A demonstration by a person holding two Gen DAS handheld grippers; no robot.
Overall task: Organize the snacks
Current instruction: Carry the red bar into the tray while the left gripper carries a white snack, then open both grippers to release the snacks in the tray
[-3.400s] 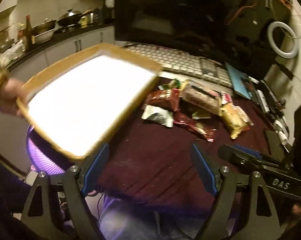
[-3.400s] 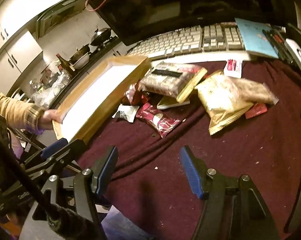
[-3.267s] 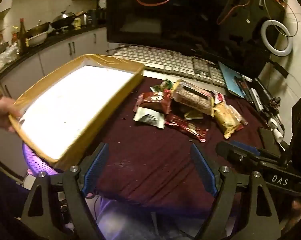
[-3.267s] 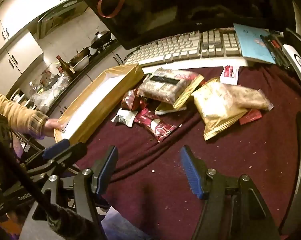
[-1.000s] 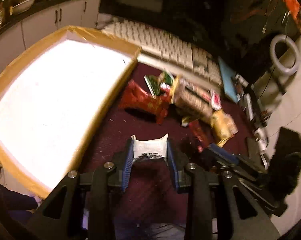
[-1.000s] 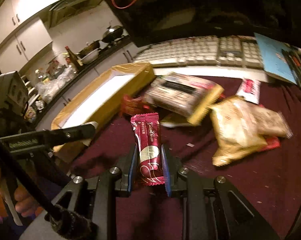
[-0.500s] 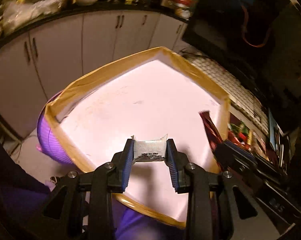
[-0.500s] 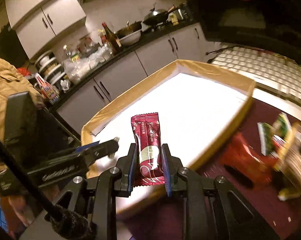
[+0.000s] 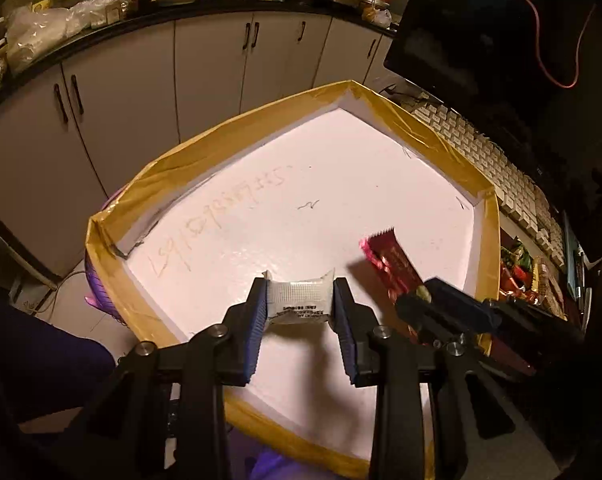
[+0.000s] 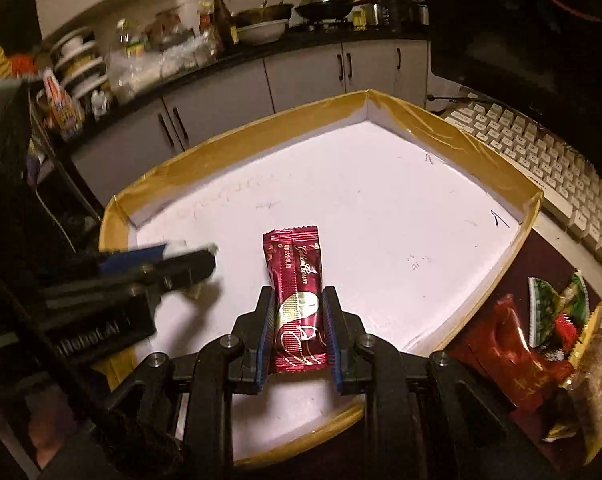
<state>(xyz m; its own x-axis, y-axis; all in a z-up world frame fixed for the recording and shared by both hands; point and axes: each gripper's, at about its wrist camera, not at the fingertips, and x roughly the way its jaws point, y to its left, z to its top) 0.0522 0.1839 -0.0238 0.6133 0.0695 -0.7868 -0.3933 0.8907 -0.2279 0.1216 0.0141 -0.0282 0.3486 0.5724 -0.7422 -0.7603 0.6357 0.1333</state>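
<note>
A white tray with a tan taped rim [image 9: 417, 116] [image 10: 441, 128] fills both views. My left gripper [image 9: 300, 300] is shut on a small white snack packet [image 9: 300, 303] and holds it over the tray's near left part. My right gripper [image 10: 299, 320] is shut on a dark red snack bar packet [image 10: 299, 300] and holds it over the tray's near middle. The red packet [image 9: 393, 260] and the right gripper show at the right of the left wrist view. The left gripper shows at the left of the right wrist view [image 10: 189, 264].
More snack packets [image 10: 541, 344] lie in a pile on the maroon cloth to the right of the tray. A beige keyboard [image 10: 549, 160] lies behind them under a dark monitor. Kitchen cabinets [image 9: 205, 64] and a cluttered counter stand beyond the tray.
Both grippers picked up a packet from the pile and swung left over the tray. In the last half second they came lower and closer over the tray's floor.
</note>
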